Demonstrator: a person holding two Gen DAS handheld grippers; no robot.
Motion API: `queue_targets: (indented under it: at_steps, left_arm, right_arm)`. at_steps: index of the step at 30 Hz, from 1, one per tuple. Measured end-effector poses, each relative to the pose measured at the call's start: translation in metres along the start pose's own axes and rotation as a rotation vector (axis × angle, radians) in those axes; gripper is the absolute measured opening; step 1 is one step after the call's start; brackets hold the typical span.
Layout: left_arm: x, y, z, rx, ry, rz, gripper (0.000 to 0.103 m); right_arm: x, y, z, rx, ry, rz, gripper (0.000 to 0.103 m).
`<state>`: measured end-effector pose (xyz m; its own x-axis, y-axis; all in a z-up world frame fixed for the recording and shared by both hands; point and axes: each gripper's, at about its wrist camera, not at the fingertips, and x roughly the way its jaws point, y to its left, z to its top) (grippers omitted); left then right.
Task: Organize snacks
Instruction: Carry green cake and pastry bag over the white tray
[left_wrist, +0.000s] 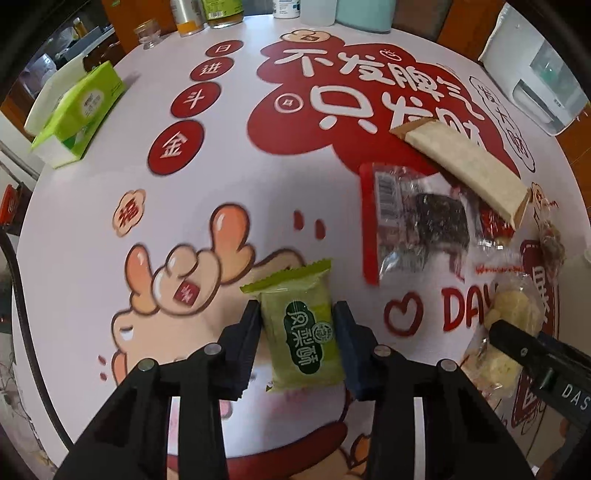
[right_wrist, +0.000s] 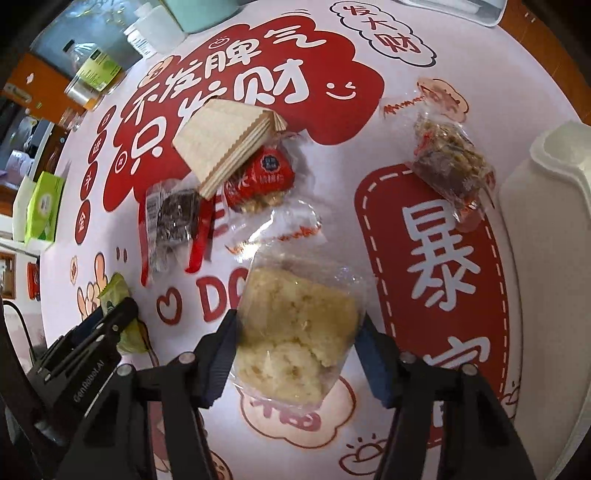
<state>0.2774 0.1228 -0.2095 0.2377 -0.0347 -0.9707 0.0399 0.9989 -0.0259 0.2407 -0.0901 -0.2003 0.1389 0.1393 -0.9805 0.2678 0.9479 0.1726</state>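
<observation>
Desk (left_wrist: 229, 192) white with red clouds and circles carrying white characters, peach cartoon animal, red heart outline; green pastry (left_wrist: 301, 341) wrapper has a darker green label with white characters, wafer (left_wrist: 469, 166) pack cream with tan ends, seaweed pack (left_wrist: 417, 225) clear with red edges, barcode, dark speckled square inside. Red snack (right_wrist: 260, 177) red wrapper with dark round logo, crumbly cake (right_wrist: 295, 332) pale yellow in clear wrap, nut bar (right_wrist: 448, 162) brown-tan in clear wrap with red print. Tissue pack (left_wrist: 79, 114) lime green and white, tub (right_wrist: 550, 229) white, both hand-held grippers black with dark blue pads (left_wrist: 349, 350).
</observation>
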Motion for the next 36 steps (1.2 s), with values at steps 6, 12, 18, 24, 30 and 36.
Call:
queue_targets:
  at_steps: [6,12,18,24,30,36]
  left_arm:
    - [-0.022,0.010,-0.025,0.007,-0.008,0.002,0.038]
    - [-0.054,0.012,-0.052,0.035,-0.033,0.029,0.038]
    - [-0.086,-0.013,-0.073,0.081,-0.067,0.049,0.038]
    - [-0.120,-0.068,-0.087,0.125,-0.112,0.039,0.038]
    - [-0.159,-0.139,-0.107,0.180,-0.180,0.002,0.038]
    - [-0.186,-0.211,-0.127,0.227,-0.227,-0.042,0.038]
  right_arm:
    - [-0.022,-0.005,-0.024,-0.081,-0.038,-0.005,0.061]
    - [-0.048,-0.012,-0.047,-0.171,-0.085,-0.018,0.061]
    - [-0.076,-0.024,-0.065,-0.231,-0.134,0.000,0.061]
    - [-0.106,-0.046,-0.086,-0.304,-0.174,0.031,0.061]
    - [-0.152,-0.090,-0.107,-0.348,-0.249,0.054,0.061]
    - [-0.195,-0.155,-0.117,-0.335,-0.326,0.049,0.061]
